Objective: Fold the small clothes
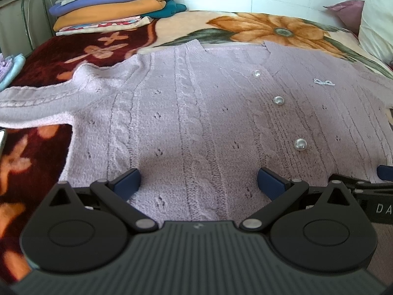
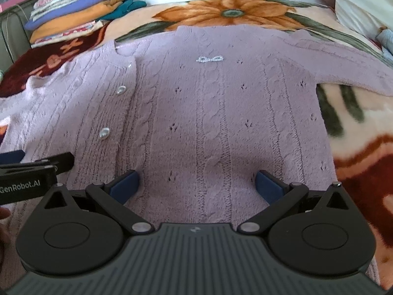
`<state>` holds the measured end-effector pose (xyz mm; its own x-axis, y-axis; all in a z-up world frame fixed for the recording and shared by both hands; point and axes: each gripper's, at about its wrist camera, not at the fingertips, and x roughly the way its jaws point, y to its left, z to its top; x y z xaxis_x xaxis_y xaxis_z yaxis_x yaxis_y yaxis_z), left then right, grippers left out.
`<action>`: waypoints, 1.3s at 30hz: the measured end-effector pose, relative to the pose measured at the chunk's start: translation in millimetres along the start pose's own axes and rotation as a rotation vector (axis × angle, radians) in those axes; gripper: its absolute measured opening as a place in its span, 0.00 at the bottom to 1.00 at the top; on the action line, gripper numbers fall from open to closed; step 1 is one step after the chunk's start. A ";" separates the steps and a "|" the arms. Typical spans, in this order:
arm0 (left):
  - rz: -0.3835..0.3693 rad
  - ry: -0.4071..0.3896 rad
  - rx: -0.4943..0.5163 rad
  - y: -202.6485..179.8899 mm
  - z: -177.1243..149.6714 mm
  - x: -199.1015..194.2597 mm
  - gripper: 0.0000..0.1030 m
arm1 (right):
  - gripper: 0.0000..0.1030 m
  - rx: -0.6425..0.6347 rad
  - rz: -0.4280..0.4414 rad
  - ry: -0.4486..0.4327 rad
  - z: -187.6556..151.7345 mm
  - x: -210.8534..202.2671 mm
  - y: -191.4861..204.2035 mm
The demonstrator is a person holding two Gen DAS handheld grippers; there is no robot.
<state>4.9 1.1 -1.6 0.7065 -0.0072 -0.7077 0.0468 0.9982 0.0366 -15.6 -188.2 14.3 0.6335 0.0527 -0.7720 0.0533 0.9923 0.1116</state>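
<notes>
Both grippers, left gripper (image 1: 198,184) and right gripper (image 2: 196,184), hover with fingers wide over the cardigan (image 1: 196,113), so you risk pinching only the top knit layer at the hem.

Both wrist views look forward, close over the same lilac cardigan (image 1: 196,113), side by side.

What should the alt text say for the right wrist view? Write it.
A lilac cable-knit cardigan lies flat, buttoned, on a floral blanket, with the open right tongs just above its hem. Folded clothes are stacked at back left.
</notes>
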 end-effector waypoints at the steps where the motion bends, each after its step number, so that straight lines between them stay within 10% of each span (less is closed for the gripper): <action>1: -0.004 0.001 0.001 0.5 0.2 -0.6 1.00 | 1.00 0.007 0.002 -0.009 -0.8 -0.8 -0.5; 11: -0.004 0.007 -0.006 -3.0 15.0 -11.6 1.00 | 1.00 0.136 0.060 -0.155 22.6 -45.7 -48.5; 19: -0.012 0.009 0.000 -19.5 30.9 -15.3 1.00 | 1.00 0.275 0.040 -0.222 64.5 -66.3 -165.5; 28: 0.036 0.036 -0.011 -24.3 39.5 -7.2 1.00 | 1.00 0.460 -0.143 -0.231 84.2 -27.8 -306.7; 39: 0.051 0.099 -0.047 -20.4 36.8 9.9 1.00 | 1.00 0.746 -0.118 -0.286 93.7 32.5 -393.5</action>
<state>36.9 -21.5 16.6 0.6336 0.0472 -0.7723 -0.0219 0.9988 0.0431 56.3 -587.4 4.0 0.7592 -0.1784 -0.6259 0.5694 0.6480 0.5059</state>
